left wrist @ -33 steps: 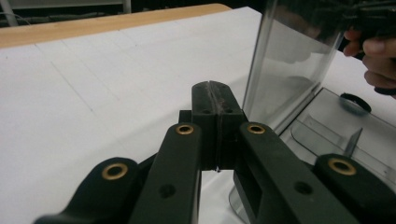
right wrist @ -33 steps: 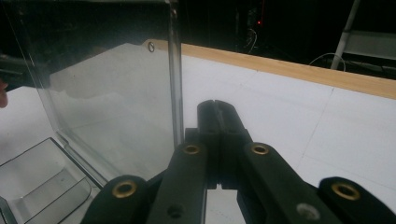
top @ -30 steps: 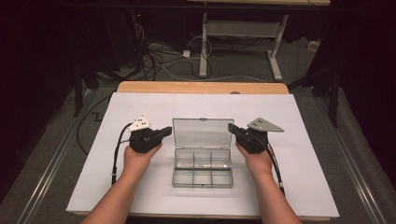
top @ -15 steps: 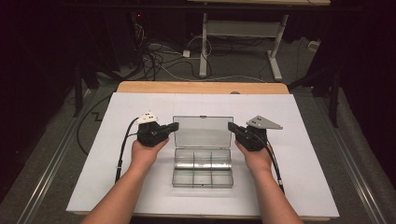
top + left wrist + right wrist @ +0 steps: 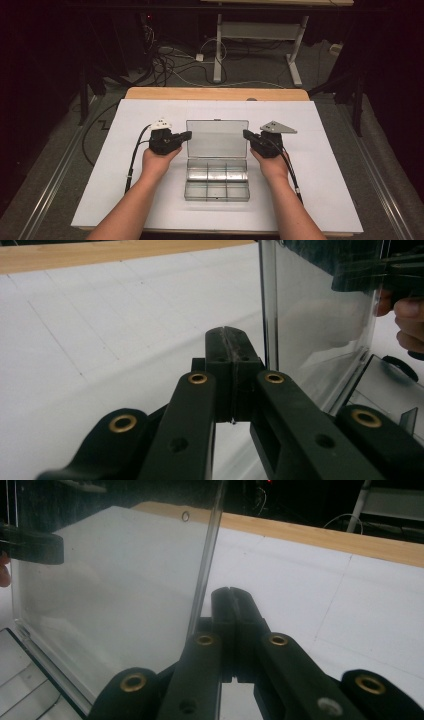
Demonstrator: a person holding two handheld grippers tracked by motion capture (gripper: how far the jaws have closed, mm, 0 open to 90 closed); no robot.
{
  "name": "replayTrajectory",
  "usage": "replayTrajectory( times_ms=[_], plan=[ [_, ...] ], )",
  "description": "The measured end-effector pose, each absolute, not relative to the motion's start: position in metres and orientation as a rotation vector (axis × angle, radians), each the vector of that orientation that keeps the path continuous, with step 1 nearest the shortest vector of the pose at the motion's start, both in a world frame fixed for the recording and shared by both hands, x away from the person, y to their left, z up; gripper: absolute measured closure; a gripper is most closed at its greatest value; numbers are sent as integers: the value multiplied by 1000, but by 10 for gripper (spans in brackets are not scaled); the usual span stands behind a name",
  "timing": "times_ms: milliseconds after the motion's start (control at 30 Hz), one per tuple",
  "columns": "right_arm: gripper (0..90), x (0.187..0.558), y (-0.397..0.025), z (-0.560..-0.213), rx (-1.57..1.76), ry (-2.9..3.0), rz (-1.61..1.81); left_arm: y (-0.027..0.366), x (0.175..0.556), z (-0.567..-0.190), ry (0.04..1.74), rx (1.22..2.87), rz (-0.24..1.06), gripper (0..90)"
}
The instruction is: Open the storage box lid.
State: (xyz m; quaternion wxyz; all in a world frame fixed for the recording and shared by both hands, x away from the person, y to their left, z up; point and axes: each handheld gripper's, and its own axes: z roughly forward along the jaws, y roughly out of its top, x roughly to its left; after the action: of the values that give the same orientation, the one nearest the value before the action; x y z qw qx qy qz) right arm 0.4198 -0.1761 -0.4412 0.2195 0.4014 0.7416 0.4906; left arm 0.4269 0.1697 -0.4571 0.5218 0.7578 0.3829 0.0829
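Nearest me, the clear plastic box lies open in the middle of the white tabletop, its compartments facing up. Just behind them its lid stands upright. The left claw sits at the lid's left edge, the right claw at its right edge, both pressed closed on nothing.
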Motion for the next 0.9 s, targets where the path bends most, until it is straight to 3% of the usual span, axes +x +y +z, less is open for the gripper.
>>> replayTrajectory(
  times_ms=[900],
  plan=[
    [900,452,-170,-465,1234,2173,1161,165,449,-484,1032,1902,172,877]
  ],
)
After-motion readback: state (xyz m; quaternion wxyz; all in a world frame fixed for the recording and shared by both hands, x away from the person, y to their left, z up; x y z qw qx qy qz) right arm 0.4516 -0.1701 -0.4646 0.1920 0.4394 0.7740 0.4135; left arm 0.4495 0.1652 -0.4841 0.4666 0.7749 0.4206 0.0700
